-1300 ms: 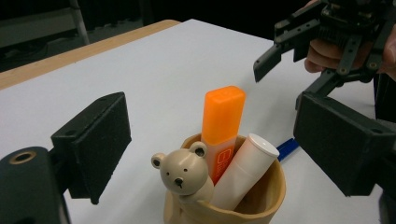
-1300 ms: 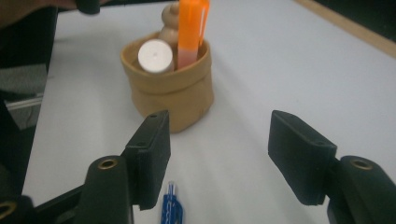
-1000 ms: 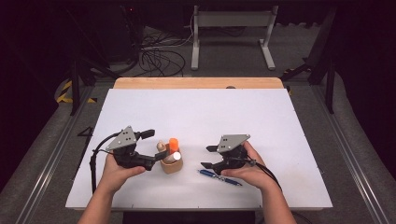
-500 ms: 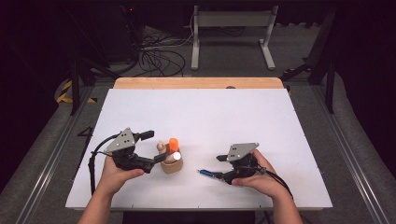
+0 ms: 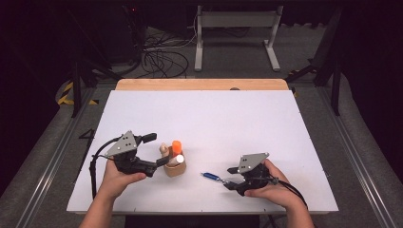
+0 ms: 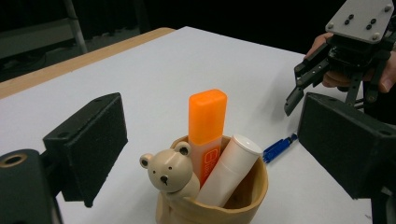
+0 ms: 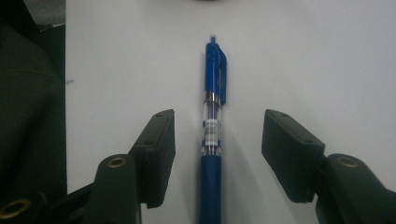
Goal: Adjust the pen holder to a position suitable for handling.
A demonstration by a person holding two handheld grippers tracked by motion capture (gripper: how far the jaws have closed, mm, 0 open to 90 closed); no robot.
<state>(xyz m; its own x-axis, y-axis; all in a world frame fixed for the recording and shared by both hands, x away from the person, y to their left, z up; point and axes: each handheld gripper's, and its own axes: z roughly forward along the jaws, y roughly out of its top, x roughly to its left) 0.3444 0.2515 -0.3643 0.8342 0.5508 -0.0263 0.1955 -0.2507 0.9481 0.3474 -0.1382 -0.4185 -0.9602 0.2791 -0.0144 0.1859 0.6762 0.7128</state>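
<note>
You are holding your right gripper [image 5: 231,178] low over the white rectangular tabletop [image 5: 247,123], toward the five o'clock part of it, with the gripper aiming toward nine o'clock. Its fingers [image 7: 156,140] are standing about half open and have just been closing, and the blue click pen with the clear middle barrel [image 7: 212,135] is lying flat on the tabletop between them. In the right gripper view the pads are flanking the pen on both sides without touching it, so nothing is gripped. In the high view, the pen [image 5: 211,177] is resting just beside the fingertips, its far end pointing toward the round tan wooden cup [image 5: 175,167].

You are keeping your left gripper [image 5: 156,149] around the seven o'clock part of the tabletop, pointing toward three o'clock. Its fingers [image 6: 93,140] are standing wide apart on either side of the cup [image 6: 243,196], well clear of its wall and gripping nothing. The cup is holding an orange highlighter marker [image 6: 207,126] standing upright, a white cylindrical tube [image 6: 229,170] leaning against it, and a small beige bear figure [image 6: 169,172] sitting at the rim. The cup is standing between your two grippers, nearer the left one, with the pen at its three o'clock side.
</note>
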